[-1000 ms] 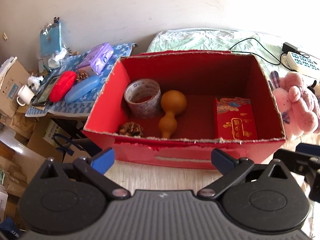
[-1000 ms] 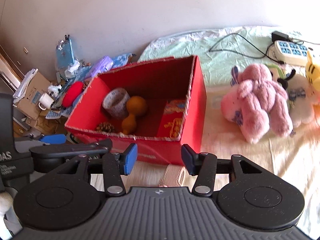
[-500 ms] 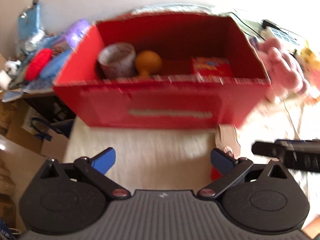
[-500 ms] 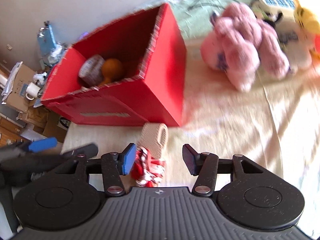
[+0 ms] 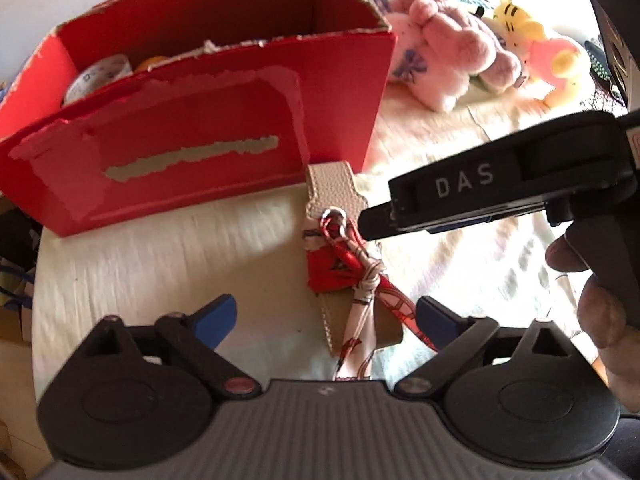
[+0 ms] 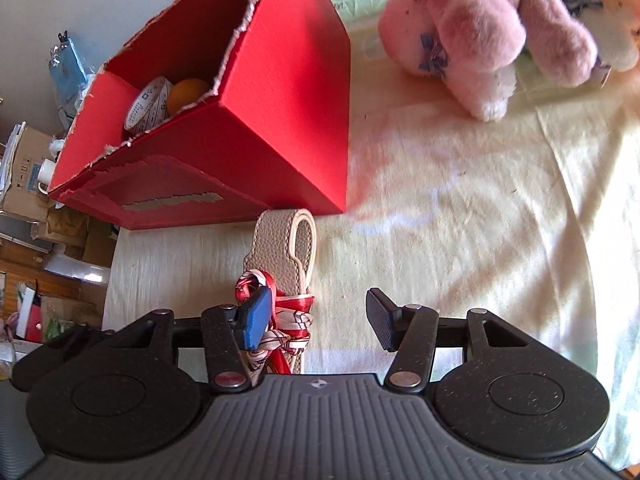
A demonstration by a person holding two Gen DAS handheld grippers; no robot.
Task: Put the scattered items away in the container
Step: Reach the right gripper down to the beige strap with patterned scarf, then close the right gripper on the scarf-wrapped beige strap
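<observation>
A beige leather strap with a red patterned scarf tied on it (image 5: 340,264) lies on the cream sheet just in front of the red cardboard box (image 5: 208,120). It also shows in the right wrist view (image 6: 286,264), with the box (image 6: 256,120) behind it. My left gripper (image 5: 326,316) is open, low over the strap's near end. My right gripper (image 6: 320,316) is open over the scarf knot, its blue left finger (image 6: 256,316) against the scarf. In the left wrist view the right gripper's black body (image 5: 500,176) reaches in from the right.
The box holds a tape roll (image 6: 148,106) and an orange gourd (image 6: 188,94). A pink plush (image 6: 480,36) and other soft toys (image 5: 532,48) lie to the right on the sheet. Cardboard boxes and clutter (image 6: 28,168) stand off the bed's left edge.
Both grippers have dropped down and forward from looking into the box to hovering low over the strap and scarf. The right gripper's jaws have opened wider.
</observation>
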